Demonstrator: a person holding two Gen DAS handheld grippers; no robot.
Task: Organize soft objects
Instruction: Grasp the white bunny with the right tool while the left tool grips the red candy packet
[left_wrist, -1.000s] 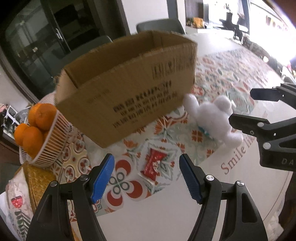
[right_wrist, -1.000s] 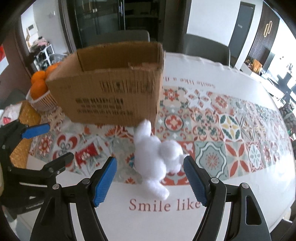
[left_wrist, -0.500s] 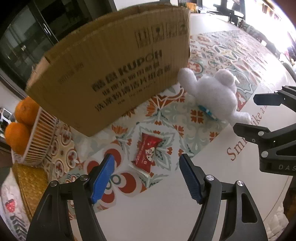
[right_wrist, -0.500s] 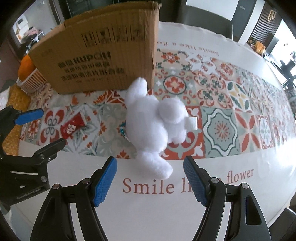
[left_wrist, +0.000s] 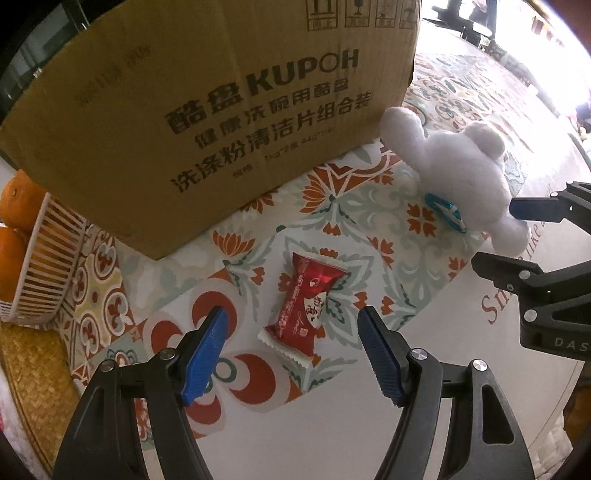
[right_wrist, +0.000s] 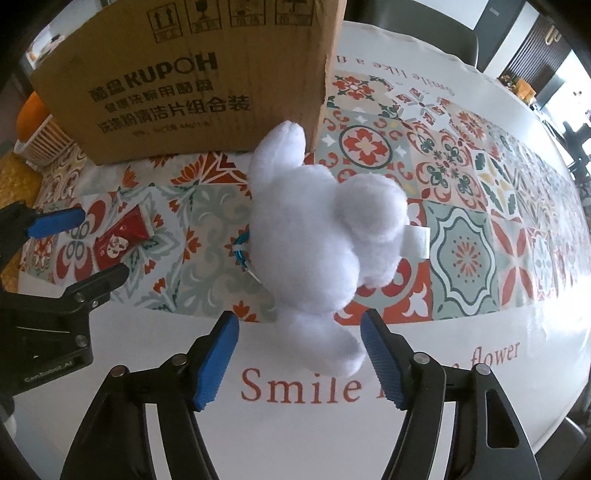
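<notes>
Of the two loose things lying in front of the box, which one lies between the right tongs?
The white plush toy: its lower end lies between the open right tongs. The red snack packet lies before the left tongs instead.

"KUPOH" on the cardboard box (left_wrist: 207, 122) — "Smile", "flower" on the tablecloth (right_wrist: 461, 387).

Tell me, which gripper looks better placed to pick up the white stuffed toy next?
The right gripper, probably. It is open with the white stuffed toy lying straight ahead, one leg already between its fingers. The left gripper is open too, but lined up on the red snack packet.
</notes>
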